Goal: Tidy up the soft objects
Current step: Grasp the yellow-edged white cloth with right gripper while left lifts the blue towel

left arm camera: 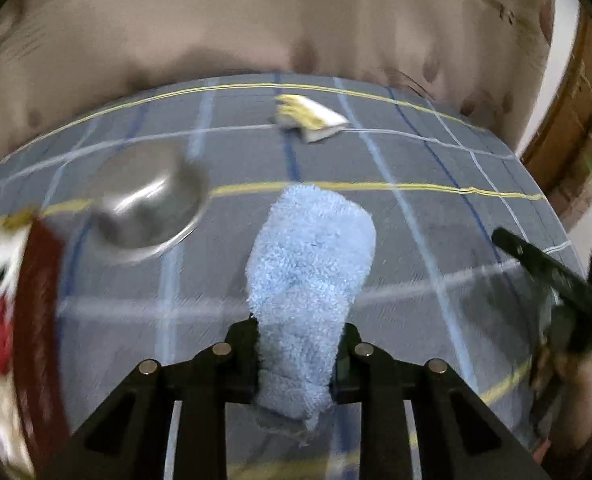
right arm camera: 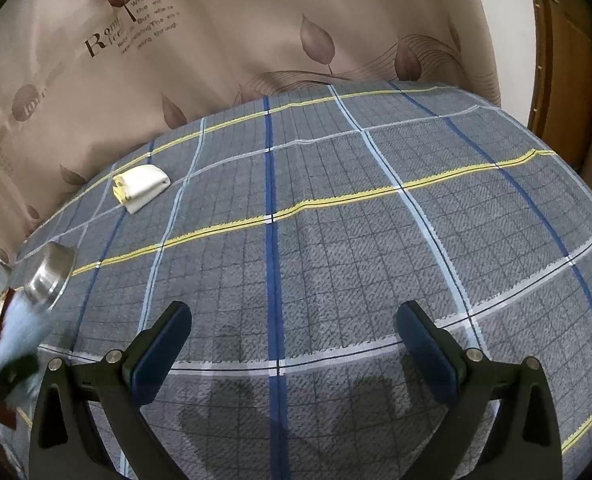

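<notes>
My left gripper [left arm camera: 300, 324] is shut on a fluffy light blue cloth [left arm camera: 312, 248], which sticks out forward between the black fingers and hangs above the plaid tablecloth [left arm camera: 416, 240]. In the right wrist view the same blue cloth [right arm camera: 16, 332] shows blurred at the far left edge. A folded white and yellow cloth [left arm camera: 308, 118] lies near the table's far edge, and the right wrist view has that cloth [right arm camera: 140, 186] at the back left. My right gripper [right arm camera: 294, 308] hovers open over the tablecloth with nothing between its blue pads.
A steel bowl [left arm camera: 148, 200] stands left of the blue cloth. At the far left is a red-brown container [left arm camera: 36, 300] with white and red soft things inside. A leaf-print curtain [right arm camera: 256, 20] hangs behind the table, and a wooden door frame [right arm camera: 568, 60] stands on the right.
</notes>
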`<state>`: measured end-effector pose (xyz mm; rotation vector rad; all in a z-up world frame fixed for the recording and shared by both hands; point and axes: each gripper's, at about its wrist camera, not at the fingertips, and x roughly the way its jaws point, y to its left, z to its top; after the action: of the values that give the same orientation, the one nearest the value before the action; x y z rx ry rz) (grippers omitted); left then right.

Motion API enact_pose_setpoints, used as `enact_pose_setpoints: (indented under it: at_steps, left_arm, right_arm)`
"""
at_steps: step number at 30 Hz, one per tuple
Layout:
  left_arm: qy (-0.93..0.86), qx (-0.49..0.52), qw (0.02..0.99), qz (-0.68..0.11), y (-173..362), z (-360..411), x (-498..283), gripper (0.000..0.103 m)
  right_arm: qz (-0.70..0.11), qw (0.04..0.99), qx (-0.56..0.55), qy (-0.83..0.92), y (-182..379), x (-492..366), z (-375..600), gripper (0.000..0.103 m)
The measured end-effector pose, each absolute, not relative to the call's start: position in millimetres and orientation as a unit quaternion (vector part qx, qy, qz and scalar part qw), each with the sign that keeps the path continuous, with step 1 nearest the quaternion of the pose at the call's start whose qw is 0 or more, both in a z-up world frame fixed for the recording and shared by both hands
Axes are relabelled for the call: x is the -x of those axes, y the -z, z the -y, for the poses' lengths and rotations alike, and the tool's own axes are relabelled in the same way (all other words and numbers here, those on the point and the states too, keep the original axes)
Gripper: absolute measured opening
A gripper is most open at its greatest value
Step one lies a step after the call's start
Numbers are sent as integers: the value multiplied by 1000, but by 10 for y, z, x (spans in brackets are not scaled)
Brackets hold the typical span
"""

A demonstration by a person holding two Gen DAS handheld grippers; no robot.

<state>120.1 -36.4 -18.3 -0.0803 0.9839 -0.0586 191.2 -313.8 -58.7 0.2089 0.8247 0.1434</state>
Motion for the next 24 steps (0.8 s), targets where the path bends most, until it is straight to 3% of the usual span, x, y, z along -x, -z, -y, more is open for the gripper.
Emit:
enact_pose_setpoints:
  at_steps: [9, 24]
  left_arm:
    - [-35, 112, 868, -483, 332, -186, -689, 25]
    - [-21, 139, 875, -464, 456, -332, -481, 30]
  right_arm:
    - [-407, 910, -66, -36, 590, -1926, 3069, 102]
    - [-453, 891, -6, -12, 683, -1994, 2915, 102]
